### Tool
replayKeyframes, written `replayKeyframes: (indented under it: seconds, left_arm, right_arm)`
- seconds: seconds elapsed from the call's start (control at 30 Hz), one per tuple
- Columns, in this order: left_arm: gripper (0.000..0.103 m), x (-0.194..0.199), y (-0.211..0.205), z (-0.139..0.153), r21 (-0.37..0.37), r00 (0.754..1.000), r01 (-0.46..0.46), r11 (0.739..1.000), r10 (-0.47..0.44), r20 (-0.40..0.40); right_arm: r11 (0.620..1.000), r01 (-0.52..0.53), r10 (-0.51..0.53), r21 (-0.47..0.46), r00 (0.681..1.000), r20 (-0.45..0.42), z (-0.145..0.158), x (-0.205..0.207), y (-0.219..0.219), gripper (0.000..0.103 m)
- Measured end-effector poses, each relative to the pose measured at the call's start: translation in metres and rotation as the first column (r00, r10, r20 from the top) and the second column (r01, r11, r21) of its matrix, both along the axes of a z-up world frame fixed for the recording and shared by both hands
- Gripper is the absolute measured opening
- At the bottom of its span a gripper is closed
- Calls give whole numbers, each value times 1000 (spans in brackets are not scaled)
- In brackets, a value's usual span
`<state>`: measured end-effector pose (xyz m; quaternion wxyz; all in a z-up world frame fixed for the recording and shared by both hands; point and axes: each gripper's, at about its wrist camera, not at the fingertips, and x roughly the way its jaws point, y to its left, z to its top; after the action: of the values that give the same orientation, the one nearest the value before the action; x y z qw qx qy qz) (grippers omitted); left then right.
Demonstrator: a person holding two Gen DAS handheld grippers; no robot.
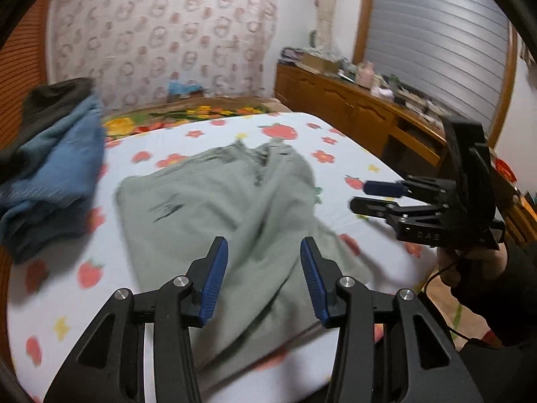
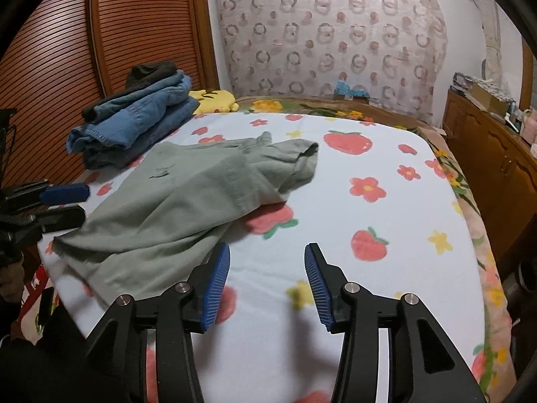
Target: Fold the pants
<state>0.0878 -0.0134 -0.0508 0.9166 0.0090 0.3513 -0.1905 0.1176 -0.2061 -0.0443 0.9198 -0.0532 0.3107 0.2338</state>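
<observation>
Both jaws released: pants (image 2: 188,198) run lengthwise away from me, my left gripper (image 1: 264,278) over them, right gripper (image 2: 267,285) beside.

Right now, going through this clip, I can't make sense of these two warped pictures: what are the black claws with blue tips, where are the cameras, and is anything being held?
They are hand-held grippers, one in each of a person's hands, each carrying a wide-angle camera looking along its fingers. One picture looks past the left gripper, the other past the right gripper. Both are open and hold nothing. On the strawberry-print bed cover lie grey-green pants, partly folded, and a stack of blue denim clothes beside them.
</observation>
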Motion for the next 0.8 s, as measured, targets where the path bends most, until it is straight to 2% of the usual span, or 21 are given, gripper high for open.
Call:
replayKeyframes:
  seconds: [0.23,0.4,0.57,0.67,0.8]
  left_arm:
    - [36,35,-42,-3,29,994,102,994,-101,-48]
    - [30,56,-64,-11,42,982,162,986,-156,-110]
    - [30,74,-76,-23,103,978,153,983,-136,-156]
    - [30,79,-81,-29,176,980,138,975,-109,-165]
    - [30,80,-84,-33,217,979,144,965,-107,-173]
  right_arm:
    - [1000,13,-13,-20,1000,-7,-4,17,-8,49]
    - [1000,4,-4,1,1000,-28,-7,21,-16,49]
    - [1000,-15,15,14,1000,-16,-6,19,-19,49]
    - [999,-22,23,29,999,-22,-8,20,-22,49]
    - [999,-20,21,47,1000,-20,-9,21,-25,49]
